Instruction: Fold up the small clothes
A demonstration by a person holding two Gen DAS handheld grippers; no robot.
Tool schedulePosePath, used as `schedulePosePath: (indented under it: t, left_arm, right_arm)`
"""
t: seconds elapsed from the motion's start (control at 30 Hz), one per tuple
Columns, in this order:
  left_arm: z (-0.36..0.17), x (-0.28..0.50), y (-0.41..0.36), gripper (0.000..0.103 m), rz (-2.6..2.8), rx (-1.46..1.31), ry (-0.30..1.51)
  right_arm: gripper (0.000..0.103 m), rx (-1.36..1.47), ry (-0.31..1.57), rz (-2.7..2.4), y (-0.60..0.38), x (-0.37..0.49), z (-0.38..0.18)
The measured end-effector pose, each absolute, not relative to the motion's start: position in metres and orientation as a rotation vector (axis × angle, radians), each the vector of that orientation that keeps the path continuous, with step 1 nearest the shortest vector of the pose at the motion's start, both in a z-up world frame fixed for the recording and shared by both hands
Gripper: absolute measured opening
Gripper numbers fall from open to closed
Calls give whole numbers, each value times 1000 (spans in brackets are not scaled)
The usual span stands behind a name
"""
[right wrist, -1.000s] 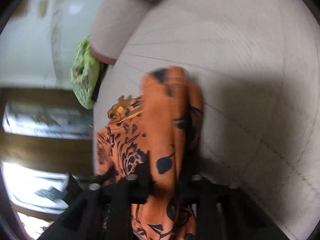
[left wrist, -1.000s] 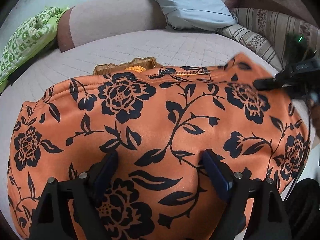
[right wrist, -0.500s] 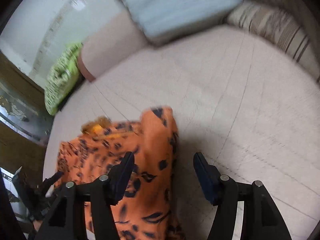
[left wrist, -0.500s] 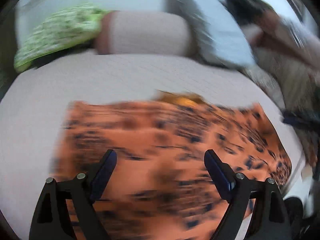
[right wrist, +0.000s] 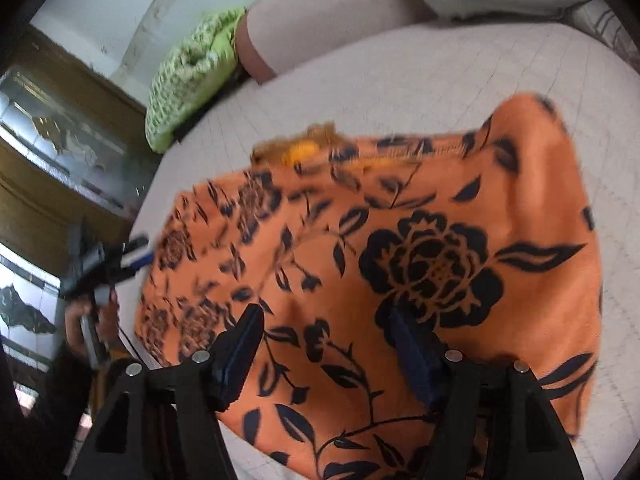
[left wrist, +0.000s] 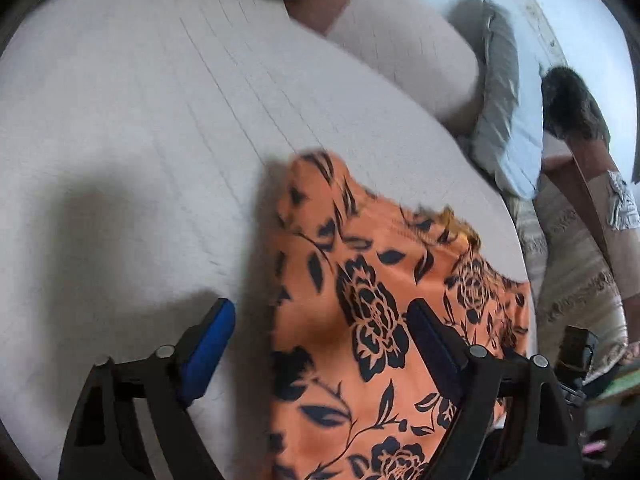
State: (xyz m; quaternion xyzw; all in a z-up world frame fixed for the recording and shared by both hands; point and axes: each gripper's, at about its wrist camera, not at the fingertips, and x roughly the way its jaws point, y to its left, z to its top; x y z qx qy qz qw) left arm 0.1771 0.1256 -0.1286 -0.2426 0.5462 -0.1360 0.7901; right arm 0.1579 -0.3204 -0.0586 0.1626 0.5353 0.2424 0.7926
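- The orange flowered garment (right wrist: 400, 264) lies spread on the pale quilted bed (left wrist: 140, 120). One corner is ridged up at the far right in the right wrist view, and a frilly yellow trim (right wrist: 308, 146) pokes out at its far edge.
- From where I stand, the risk is that raised corner: if either tool closes on a single layer, or drags instead of lifting, the cloth could bunch and the fold come out crooked. The frames are smeared, so I can't say how many layers are stacked there.
- The left tool (left wrist: 320, 344) hangs with its jaws wide apart and nothing between them. The garment's left edge runs up between its fingers, one finger over bare bed, the other over cloth.
- The right tool (right wrist: 324, 352) is likewise spread wide and empty, low over the near part of the garment, whether touching I cannot tell.
- A green patterned cloth (right wrist: 188, 80), a bolster (right wrist: 320, 20) and a grey pillow (left wrist: 504, 120) lie well apart at the head of the bed.
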Motion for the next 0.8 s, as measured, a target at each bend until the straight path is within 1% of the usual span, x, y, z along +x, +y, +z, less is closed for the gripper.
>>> schedulePosePath:
  t: [0.03, 0.07, 0.1, 0.13, 0.17, 0.23, 0.27, 0.3, 0.33, 0.37, 0.4, 0.43, 0.5, 0.53, 0.6, 0.67, 0.7, 0.73, 0.8]
  left_arm:
    - [-133, 178, 120, 69, -305, -511, 1211]
    - [-134, 177, 114, 62, -298, -464, 1220]
    - [-135, 176, 113, 19, -301, -454, 1227]
    - [-137, 176, 117, 14, -326, -505, 1251]
    - [-131, 173, 118, 14, -303, -506, 1218]
    - [-108, 156, 98, 13, -267, -305, 1114]
    - [-101, 148, 90, 13, -249, -255, 1071]
    - [-103, 145, 90, 13, -229, -256, 1054]
    - [-116, 148, 94, 14, -210, -297, 1092]
    - [-133, 153, 103, 16, -197, -361, 1144]
    - [-141, 155, 111, 19, -202, -431, 1147]
    - [-141, 156, 117, 18, -215, -476, 1145]
    - [-133, 156, 115, 18, -237, -450, 1134]
    - [-132, 156, 113, 21, -247, -425, 1139]
    - [-132, 161, 114, 24, -261, -430, 1153]
    - [-130, 165, 119, 38, -268, -457, 1138]
    - [-128, 165, 126, 55, -264, -463, 1132]
    - [-125, 167, 129, 66, -252, -470, 1117]
    - [-121, 174, 130, 68, -255, -493, 1079]
  right_arm:
    - [69, 358, 1149, 515, -324, 155, -61]
    - [69, 368, 1145, 515, -325, 155, -62]
    - [69, 374, 1145, 520, -327, 155, -63]
    - [69, 378, 1149, 522, -328, 156, -65]
    - [69, 381, 1154, 523, -331, 156, -64]
    - [69, 365, 1163, 530, -332, 157, -60]
    - [69, 356, 1163, 532, -330, 157, -60]
    - [69, 348, 1163, 533, -329, 157, -61]
    - [69, 345, 1163, 534, -326, 158, -62]
    - [69, 345, 1162, 536, -326, 158, -64]
    - [69, 351, 1162, 540, -326, 159, -64]
    - [69, 359, 1163, 545, -328, 160, -65]
    - [68, 394, 1183, 551, -333, 165, -63]
    - [69, 439, 1188, 557, -339, 168, -57]
    - [68, 569, 1070, 586, -366, 170, -34]
    - [70, 600, 997, 489, -396, 175, -20]
    - [71, 589, 982, 436, -408, 178, -16]
    - [73, 546, 982, 372, -421, 183, -15]
    - [74, 475, 1026, 291, -438, 193, -24]
